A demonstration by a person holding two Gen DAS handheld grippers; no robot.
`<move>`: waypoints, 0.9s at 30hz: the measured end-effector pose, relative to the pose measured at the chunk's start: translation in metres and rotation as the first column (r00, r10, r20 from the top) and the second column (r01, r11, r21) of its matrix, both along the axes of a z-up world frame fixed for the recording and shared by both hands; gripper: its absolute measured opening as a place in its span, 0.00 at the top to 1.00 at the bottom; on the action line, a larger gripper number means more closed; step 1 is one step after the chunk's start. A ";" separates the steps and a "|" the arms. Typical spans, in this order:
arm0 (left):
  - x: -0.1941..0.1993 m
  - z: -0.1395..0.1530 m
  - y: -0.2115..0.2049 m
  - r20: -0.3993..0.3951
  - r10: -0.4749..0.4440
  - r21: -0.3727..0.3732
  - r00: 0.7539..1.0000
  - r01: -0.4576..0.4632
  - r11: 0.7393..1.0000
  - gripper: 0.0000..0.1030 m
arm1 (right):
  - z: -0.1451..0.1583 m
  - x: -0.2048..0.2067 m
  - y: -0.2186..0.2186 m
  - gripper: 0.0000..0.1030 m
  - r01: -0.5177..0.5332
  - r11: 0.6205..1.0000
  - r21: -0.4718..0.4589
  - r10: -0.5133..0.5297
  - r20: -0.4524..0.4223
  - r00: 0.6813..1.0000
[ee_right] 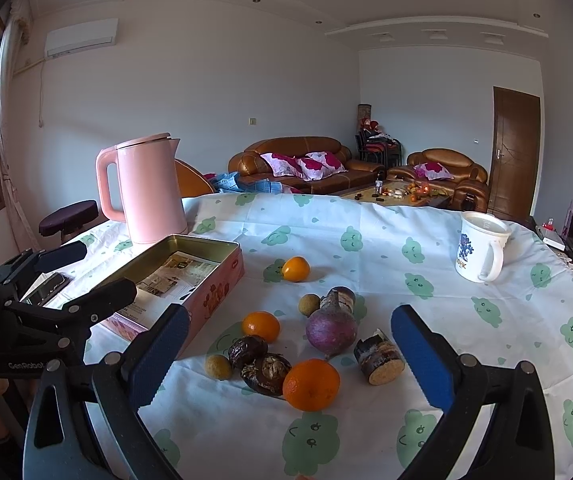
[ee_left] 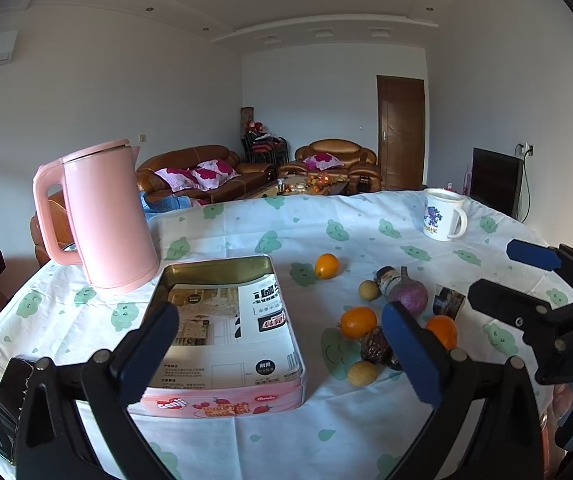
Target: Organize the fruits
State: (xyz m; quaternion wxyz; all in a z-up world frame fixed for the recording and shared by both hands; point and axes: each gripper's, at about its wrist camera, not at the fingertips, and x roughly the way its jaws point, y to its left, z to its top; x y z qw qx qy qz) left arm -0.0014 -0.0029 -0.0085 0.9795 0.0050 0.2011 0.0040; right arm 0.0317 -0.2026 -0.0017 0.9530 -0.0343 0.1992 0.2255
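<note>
A pink electric kettle (ee_right: pixel 142 190) stands upright at the far left of a surface covered by a white cloth with green cloud faces (ee_right: pixel 366 240). A white mug (ee_right: pixel 480 246) sits far right. Behind are brown leather sofas (ee_right: pixel 306 164) with floral cushions and a wooden door (ee_right: pixel 514 152).

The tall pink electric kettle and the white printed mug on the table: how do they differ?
The tall pink electric kettle is taller than the white printed mug. The kettle is plain and closed by a lid; the mug has a blue print and an open top. The kettle stands beside the open metal tin; the mug stands alone. Both are upright, with one handle.
</note>
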 end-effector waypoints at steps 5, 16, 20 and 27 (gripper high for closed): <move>0.000 -0.001 0.000 0.002 0.003 0.004 1.000 -0.003 1.000 0.00 | 0.000 0.000 0.000 0.01 0.000 1.000 -0.001 0.000 0.000 1.000; 0.000 -0.004 0.001 -0.002 0.001 0.008 1.000 -0.001 1.000 0.00 | -0.003 0.000 0.000 0.01 -0.002 1.000 -0.001 0.002 -0.003 1.000; 0.002 -0.008 -0.002 -0.012 -0.004 0.012 1.000 0.004 1.000 0.00 | -0.009 0.002 -0.002 0.01 0.005 1.000 -0.001 -0.005 -0.014 1.000; 0.011 -0.024 -0.008 -0.056 -0.017 0.021 0.998 0.018 1.000 0.00 | -0.034 0.016 -0.011 0.01 0.040 0.999 -0.015 -0.041 -0.068 0.997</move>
